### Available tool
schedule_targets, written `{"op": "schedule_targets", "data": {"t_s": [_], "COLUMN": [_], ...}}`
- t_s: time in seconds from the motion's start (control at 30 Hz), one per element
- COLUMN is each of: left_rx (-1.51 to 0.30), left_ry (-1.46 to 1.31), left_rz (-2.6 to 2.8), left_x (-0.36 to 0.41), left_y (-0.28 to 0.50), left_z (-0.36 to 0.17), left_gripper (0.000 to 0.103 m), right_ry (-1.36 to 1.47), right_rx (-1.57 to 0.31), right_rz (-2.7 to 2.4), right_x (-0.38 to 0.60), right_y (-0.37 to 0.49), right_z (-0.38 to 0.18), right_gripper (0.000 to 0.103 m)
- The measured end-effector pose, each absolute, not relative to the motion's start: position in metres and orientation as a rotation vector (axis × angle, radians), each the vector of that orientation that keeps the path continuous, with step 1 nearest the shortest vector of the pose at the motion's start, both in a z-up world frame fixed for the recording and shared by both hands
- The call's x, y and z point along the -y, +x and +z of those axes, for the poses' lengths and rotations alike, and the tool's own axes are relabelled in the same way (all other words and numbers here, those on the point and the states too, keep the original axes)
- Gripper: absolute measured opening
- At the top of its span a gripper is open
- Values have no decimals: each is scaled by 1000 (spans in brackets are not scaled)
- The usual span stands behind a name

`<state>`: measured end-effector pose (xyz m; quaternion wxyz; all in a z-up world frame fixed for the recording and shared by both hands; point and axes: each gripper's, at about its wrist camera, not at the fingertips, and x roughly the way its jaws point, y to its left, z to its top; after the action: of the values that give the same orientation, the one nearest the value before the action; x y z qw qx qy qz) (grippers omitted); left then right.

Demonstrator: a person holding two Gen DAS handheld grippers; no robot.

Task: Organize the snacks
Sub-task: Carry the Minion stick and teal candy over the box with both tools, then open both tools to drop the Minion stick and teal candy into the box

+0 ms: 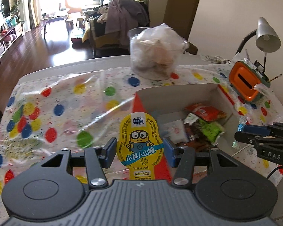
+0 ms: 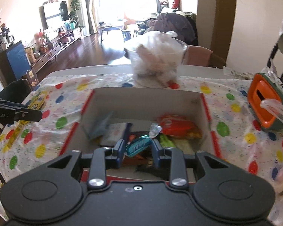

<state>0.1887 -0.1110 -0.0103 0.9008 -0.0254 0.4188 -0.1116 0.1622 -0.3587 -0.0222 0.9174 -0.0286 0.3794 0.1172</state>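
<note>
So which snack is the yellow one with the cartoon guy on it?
Find the table with the spotted cloth and the white box of snacks. Just left of the box, the left gripper holds a yellow snack pack upright in its jaws. It alone shows a goggled cartoon figure in blue overalls.

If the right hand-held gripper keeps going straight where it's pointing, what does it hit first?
Probably the snacks in the box: the right hand-held gripper, shut on a teal candy, points down into it, toward the red packet. Depth is unclear.
</note>
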Motion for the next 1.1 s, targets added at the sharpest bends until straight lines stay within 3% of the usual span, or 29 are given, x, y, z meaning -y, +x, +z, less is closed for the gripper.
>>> {"op": "schedule_targets", "data": {"t_s": [0.6,1.1], "left_rx": [-953,-1060], "left_ry": [42,54], "left_rz": [-269,-172], "left_x": [219,236], "left_y": [231,289], "left_z": [-43,-75], "left_gripper": [52,52], "right_ry": [-140,-227], "right_rx": [-872,-957], "right_rz": [257,381], "right_x": [416,382], "right_y": [207,257], "right_z": [-60,-89], "right_gripper": [30,29]}}
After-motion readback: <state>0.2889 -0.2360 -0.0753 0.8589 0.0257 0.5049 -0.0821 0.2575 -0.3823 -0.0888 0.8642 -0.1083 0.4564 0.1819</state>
